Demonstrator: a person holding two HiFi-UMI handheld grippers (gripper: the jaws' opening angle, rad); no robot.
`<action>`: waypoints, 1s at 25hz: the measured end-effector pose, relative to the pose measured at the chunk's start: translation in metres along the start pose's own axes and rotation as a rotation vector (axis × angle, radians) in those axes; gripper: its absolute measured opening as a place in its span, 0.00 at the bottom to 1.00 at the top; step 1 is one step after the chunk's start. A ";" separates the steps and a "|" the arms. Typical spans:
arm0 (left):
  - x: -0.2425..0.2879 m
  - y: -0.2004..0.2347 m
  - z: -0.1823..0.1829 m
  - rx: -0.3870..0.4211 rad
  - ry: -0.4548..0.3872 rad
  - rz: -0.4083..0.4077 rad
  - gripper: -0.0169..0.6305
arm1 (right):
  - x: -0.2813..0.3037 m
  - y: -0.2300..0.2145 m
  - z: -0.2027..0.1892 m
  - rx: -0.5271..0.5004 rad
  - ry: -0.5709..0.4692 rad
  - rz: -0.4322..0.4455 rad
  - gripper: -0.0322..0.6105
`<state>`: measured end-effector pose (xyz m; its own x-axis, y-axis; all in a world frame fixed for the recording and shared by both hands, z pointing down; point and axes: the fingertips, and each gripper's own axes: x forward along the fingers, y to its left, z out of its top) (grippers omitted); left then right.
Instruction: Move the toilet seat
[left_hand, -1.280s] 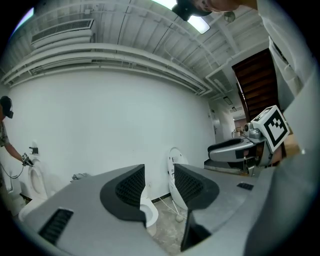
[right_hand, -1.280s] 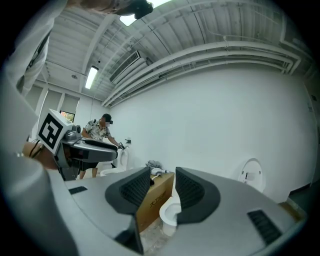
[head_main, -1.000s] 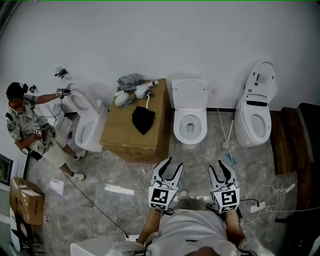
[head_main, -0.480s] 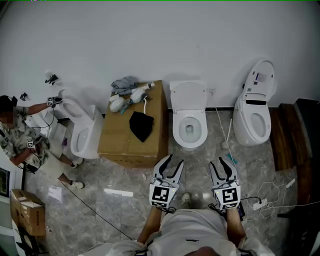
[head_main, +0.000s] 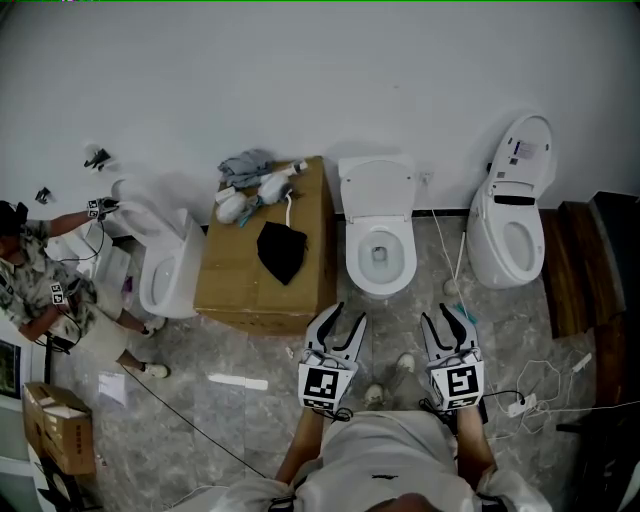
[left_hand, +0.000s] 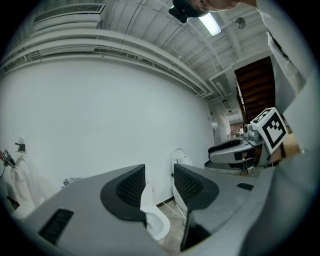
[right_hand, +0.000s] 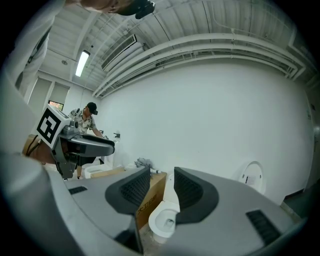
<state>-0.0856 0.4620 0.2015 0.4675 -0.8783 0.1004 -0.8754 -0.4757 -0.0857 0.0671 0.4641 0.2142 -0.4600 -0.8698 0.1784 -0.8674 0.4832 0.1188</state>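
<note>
A white toilet (head_main: 378, 252) stands against the wall straight ahead, its lid (head_main: 376, 186) raised upright. My left gripper (head_main: 347, 315) hovers over the floor short of the bowl and to its left. Its jaws are closing, a gap still shows, and nothing is between them. My right gripper (head_main: 441, 315) hovers to the bowl's right, shut and empty. In the left gripper view the gripper (left_hand: 159, 168) points at the bowl (left_hand: 156, 223). In the right gripper view the gripper (right_hand: 162, 171) also faces the toilet (right_hand: 161, 221). Neither gripper touches the toilet.
A cardboard box (head_main: 262, 262) with a black cloth (head_main: 281, 249) stands left of the toilet. A second toilet (head_main: 508, 220) stands at the right, a third (head_main: 160, 275) at the left, where a person (head_main: 45, 290) is busy. Cables (head_main: 535, 390) lie on the floor at right.
Both grippers have edged forward toward the middle toilet. The head view has shifted, so the person at the left now sits nearer the frame's left edge.
</note>
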 end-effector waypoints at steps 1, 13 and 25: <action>0.003 0.002 0.000 -0.002 -0.001 0.000 0.33 | 0.004 -0.002 0.000 -0.002 0.000 0.001 0.30; 0.072 0.029 0.000 0.006 0.023 0.034 0.32 | 0.071 -0.044 -0.002 0.013 0.016 0.035 0.30; 0.144 0.042 0.006 -0.001 0.047 0.107 0.31 | 0.131 -0.104 -0.004 0.031 0.020 0.116 0.30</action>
<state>-0.0543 0.3154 0.2061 0.3654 -0.9206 0.1375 -0.9200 -0.3797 -0.0971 0.0976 0.2999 0.2291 -0.5537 -0.8060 0.2092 -0.8144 0.5766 0.0657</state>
